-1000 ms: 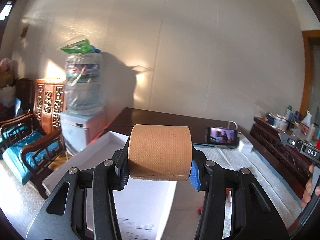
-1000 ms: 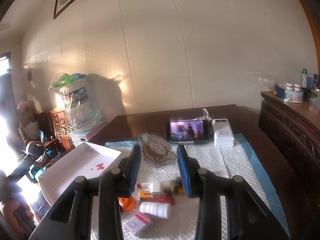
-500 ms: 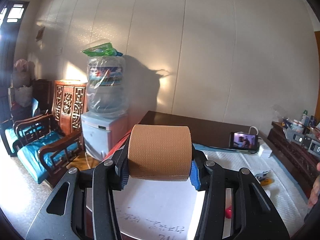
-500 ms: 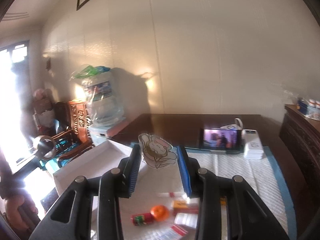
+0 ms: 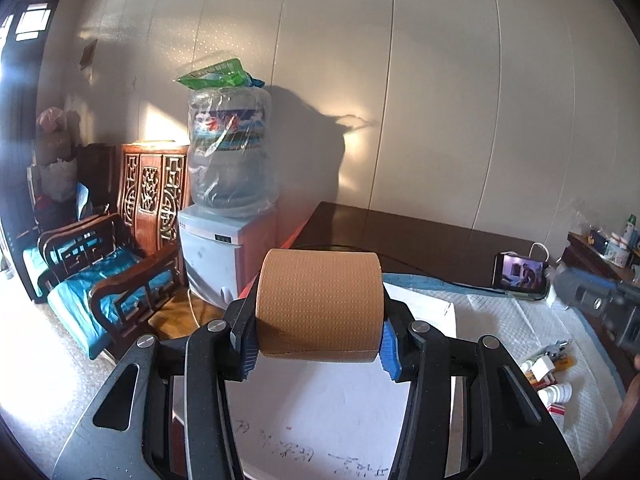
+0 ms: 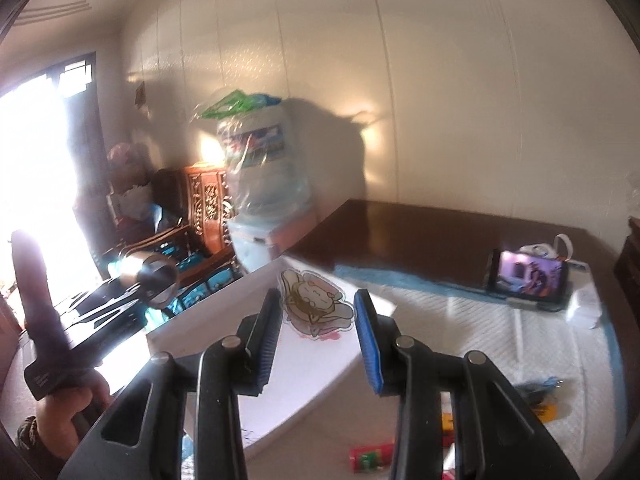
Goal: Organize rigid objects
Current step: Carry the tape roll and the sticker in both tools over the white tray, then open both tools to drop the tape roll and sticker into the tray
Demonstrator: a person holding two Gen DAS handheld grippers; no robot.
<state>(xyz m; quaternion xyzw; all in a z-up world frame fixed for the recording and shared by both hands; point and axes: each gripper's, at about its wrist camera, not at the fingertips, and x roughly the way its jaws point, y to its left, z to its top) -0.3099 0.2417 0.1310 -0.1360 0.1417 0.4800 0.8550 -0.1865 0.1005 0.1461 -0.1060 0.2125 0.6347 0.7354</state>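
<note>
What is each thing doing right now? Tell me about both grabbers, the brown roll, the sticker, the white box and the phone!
Left hand-held gripper: shut on the tape roll.
Tape roll: held up above the white box.
Right hand-held gripper: shut on the cartoon sticker.
Cartoon sticker: held upright.
White box: open.
Phone: on, propped up.

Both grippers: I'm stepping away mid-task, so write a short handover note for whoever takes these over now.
Left gripper: shut on the tan tape roll, held above the white tray.
Right gripper: jaws apart with a cartoon sticker between them; whether it is gripped is unclear.
Done: roll picked up, over the tray.
Left: set the roll down, then sort the small bottles and boxes lying on the white pad.
</note>
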